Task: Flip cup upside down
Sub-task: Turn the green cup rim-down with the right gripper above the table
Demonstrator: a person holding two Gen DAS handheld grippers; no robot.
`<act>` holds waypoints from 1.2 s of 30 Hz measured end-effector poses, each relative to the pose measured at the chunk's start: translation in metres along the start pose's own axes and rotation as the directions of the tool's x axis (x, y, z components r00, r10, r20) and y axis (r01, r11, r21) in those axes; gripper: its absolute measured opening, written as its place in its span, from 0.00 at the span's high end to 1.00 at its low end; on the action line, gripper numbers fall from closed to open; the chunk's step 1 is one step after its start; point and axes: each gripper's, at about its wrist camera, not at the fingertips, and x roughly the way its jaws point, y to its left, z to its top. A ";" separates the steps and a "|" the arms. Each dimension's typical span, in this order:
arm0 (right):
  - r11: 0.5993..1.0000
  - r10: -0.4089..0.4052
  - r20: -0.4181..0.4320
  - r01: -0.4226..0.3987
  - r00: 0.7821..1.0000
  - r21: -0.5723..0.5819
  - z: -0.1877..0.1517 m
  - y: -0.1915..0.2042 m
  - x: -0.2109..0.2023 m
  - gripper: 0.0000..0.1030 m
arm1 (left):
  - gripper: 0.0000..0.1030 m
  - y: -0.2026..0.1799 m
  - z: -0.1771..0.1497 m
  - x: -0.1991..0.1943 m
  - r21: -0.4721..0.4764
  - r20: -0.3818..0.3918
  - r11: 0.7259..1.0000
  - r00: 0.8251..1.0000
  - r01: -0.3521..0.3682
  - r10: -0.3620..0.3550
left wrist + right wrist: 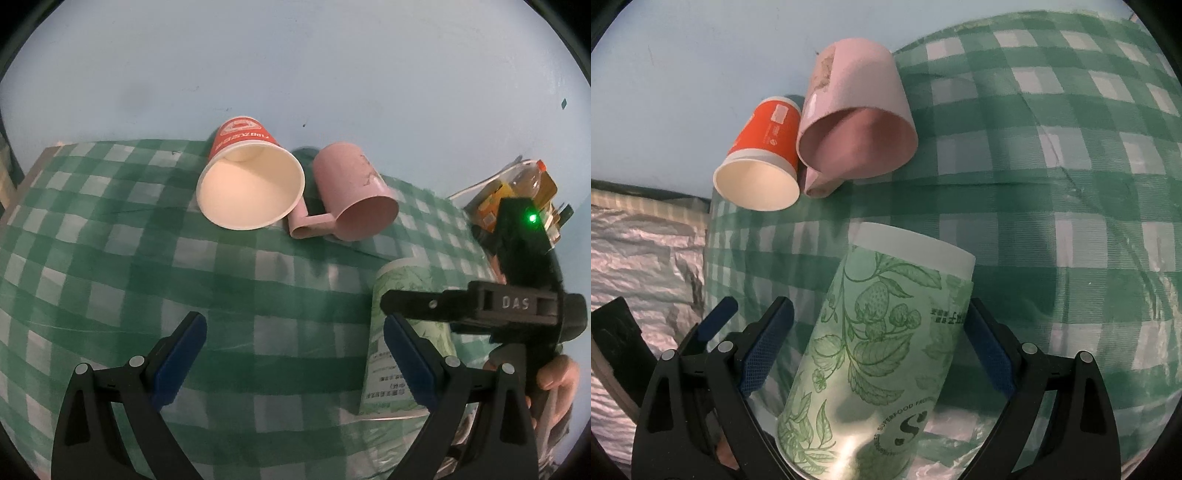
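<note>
A green leaf-printed paper cup (882,350) stands upside down on the green checked cloth (1052,184), between the fingers of my right gripper (879,347). The jaws are wide open; the right pad is at the cup's wall, the left pad is apart from it. The same cup (402,332) shows in the left wrist view, behind my left gripper's right finger. My left gripper (295,354) is open and empty above the cloth (110,258). A red paper cup (251,177) and a pink mug (354,195) lie on their sides at the far edge.
The red cup (761,155) and the pink mug (857,114) touch each other by the blue wall. A silver crinkled sheet (639,258) lies off the cloth's left edge. Bottles and boxes (517,192) stand at the right. The right gripper's body (517,306) is close by.
</note>
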 end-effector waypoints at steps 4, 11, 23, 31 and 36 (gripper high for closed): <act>1.000 0.000 -0.003 0.000 1.000 0.009 0.000 -0.003 0.001 0.13 | 0.05 -0.003 0.000 0.000 -0.008 0.016 1.000 1.000 -0.001 0.001; 1.000 0.021 0.006 -0.022 1.000 0.017 0.002 -0.008 -0.001 0.28 | 0.05 0.000 -0.001 0.002 -0.028 0.028 1.000 1.000 0.005 -0.004; 0.994 0.062 0.122 -0.051 0.991 -0.092 -0.017 0.000 -0.032 0.31 | 0.05 -0.004 -0.011 -0.012 0.002 0.075 0.999 0.997 -0.033 0.033; 0.969 0.061 0.297 0.015 0.953 -0.245 -0.044 0.023 -0.066 0.32 | 0.05 -0.008 -0.015 -0.025 0.024 0.103 1.000 0.995 -0.020 0.017; 0.942 0.044 0.409 0.099 0.912 -0.321 -0.059 0.041 -0.081 0.32 | 0.05 -0.008 -0.016 -0.027 0.016 0.106 1.000 0.994 -0.011 0.009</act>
